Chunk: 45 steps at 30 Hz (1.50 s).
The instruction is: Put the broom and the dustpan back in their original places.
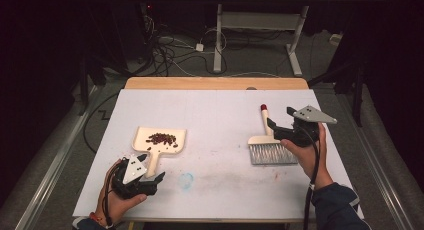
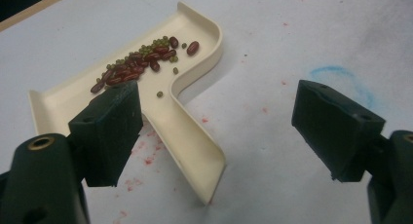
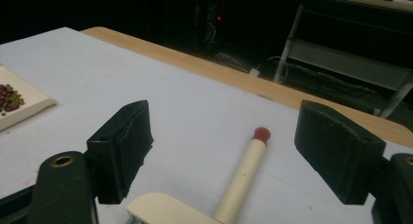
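On the matte white table [image 1: 215, 115], smooth cream dustpan [image 1: 160, 140] (glossy beans [image 1: 161, 138]).

Smooth cream plastic dustpan [image 2: 195, 136] ahead of the left gripper [image 2: 219, 131], holding glossy beans [image 2: 141, 63]. Brush [image 3: 243, 177] beneath the right gripper [image 3: 226, 151]: pale matt wood-like handle. Matt white worktop [image 1: 220, 115], wood edge.

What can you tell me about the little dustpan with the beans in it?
The dustpan is cream-coloured and looks like smooth plastic. It has a flat, wide tray with a low raised rim and a straight handle. It lies flat on the white table, on the left side, with its handle pointing toward the person. A small pile of dark red beans and tiny green ones sits in the tray. The left hand-held gripper is at the handle, its jaws open on either side and not squeezing it.
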### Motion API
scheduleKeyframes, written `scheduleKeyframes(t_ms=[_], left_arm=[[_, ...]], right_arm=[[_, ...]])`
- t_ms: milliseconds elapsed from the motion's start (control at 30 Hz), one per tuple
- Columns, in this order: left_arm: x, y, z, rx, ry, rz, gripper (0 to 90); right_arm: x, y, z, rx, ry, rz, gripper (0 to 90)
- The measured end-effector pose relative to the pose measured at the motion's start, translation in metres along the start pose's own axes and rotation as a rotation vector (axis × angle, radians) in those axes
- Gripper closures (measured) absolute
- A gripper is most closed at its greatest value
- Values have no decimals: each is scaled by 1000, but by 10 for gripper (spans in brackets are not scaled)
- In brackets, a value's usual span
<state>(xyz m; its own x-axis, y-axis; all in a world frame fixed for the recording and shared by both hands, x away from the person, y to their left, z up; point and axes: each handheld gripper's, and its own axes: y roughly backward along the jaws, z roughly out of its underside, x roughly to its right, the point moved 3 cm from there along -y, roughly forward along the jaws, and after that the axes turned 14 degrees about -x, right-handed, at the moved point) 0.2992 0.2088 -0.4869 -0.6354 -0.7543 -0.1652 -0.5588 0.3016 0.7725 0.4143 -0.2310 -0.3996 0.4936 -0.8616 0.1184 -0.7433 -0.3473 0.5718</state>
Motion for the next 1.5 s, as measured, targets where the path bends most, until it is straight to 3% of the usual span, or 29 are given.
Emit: scheduleKeyframes(t_ms=[667,1167,1500], left_arm=[[2,0,0,-7,-18,-1,188],[4,-1,-1,-18,-28,1,188],[4,-2,0,-24,-32,1,188]], right_arm=[[-20,15,-2,10,56,-23,223],[-30,26,7,12,113,-31,222],[-33,31,15,9,127,-42,223]])
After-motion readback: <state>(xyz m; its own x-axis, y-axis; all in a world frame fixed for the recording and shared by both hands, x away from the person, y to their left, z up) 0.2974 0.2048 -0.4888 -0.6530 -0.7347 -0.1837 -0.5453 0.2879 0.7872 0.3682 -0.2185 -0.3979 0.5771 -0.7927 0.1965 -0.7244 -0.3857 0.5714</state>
